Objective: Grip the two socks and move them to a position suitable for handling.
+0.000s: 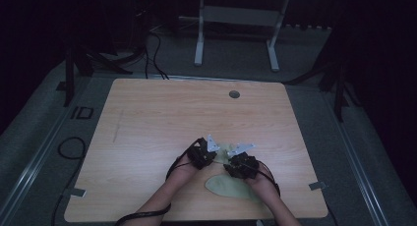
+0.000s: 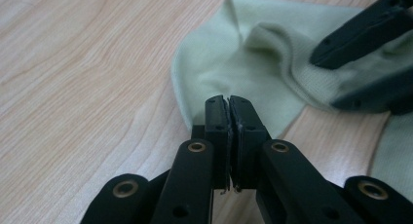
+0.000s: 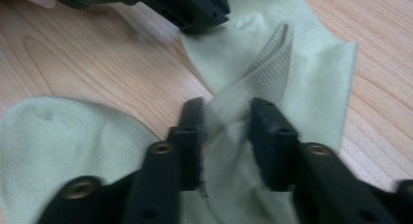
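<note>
A pale green sock (image 1: 231, 186) lies crumpled on the wooden table (image 1: 162, 118) near its front edge, between both hands. My left gripper (image 2: 228, 107) is shut at the sock's (image 2: 243, 53) near edge, where the fabric runs in under its tips. My right gripper (image 3: 226, 119) has its jaws apart, with a ribbed fold of the sock (image 3: 258, 73) standing between them; the picture is blurred there. In the high view the left gripper (image 1: 218, 156) and right gripper (image 1: 231, 158) nearly meet over the sock. The left gripper (image 3: 195, 9) reaches the sock's far corner in the right gripper view.
A round cable hole (image 1: 234, 94) sits near the table's far edge. A white stand (image 1: 236, 19) is on the floor behind the table, and cables (image 1: 152, 54) run at the back left. The room around is dark.
</note>
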A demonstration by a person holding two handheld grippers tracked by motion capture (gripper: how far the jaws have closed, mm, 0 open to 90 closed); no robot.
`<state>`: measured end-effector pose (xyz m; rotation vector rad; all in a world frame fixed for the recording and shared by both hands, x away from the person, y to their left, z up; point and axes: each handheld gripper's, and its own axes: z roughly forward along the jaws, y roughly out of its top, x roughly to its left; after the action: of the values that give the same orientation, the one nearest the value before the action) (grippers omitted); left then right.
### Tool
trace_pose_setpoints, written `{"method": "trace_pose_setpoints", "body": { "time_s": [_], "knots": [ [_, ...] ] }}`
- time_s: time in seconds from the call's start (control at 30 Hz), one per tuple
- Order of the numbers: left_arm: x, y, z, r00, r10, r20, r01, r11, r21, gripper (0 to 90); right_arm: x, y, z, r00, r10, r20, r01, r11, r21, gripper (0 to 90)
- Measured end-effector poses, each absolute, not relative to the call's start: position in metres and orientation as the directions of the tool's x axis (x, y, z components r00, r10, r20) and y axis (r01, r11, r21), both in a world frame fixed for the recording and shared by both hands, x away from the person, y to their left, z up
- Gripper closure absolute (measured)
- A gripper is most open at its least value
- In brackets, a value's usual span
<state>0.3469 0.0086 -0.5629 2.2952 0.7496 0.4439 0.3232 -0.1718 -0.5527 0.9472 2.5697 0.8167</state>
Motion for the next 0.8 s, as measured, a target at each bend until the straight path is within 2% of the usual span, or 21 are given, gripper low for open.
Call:
{"method": "trace_pose_setpoints", "body": {
  "time_s": [0.07, 0.17, 0.47, 0.8],
  "knots": [
    [0.347, 0.009, -0.563, 0.775, 0.622, 0.109, 0.391, -0.608, 0.691, 87.6, 0.325, -0.173, -0.552, -0.741, 0.669, -0.067, 0.508, 0.622, 0.596, 79.1],
    [0.346, 0.008, -0.564, 0.773, 0.625, 0.112, 0.39, -0.606, 0.694, 88.2, 0.327, -0.176, -0.55, -0.728, 0.684, -0.046, 0.526, 0.601, 0.602, 82.2],
    [0.345, 0.009, -0.564, 0.77, 0.628, 0.109, 0.394, -0.603, 0.694, 88.3, 0.329, -0.198, -0.526, -0.702, 0.712, -0.026, 0.527, 0.543, 0.654, 82.5],
    [0.345, 0.008, -0.563, 0.769, 0.63, 0.107, 0.398, -0.604, 0.691, 88.2, 0.34, -0.245, -0.515, -0.618, 0.786, -0.021, 0.572, 0.468, 0.673, 82.2]
  ]
}}
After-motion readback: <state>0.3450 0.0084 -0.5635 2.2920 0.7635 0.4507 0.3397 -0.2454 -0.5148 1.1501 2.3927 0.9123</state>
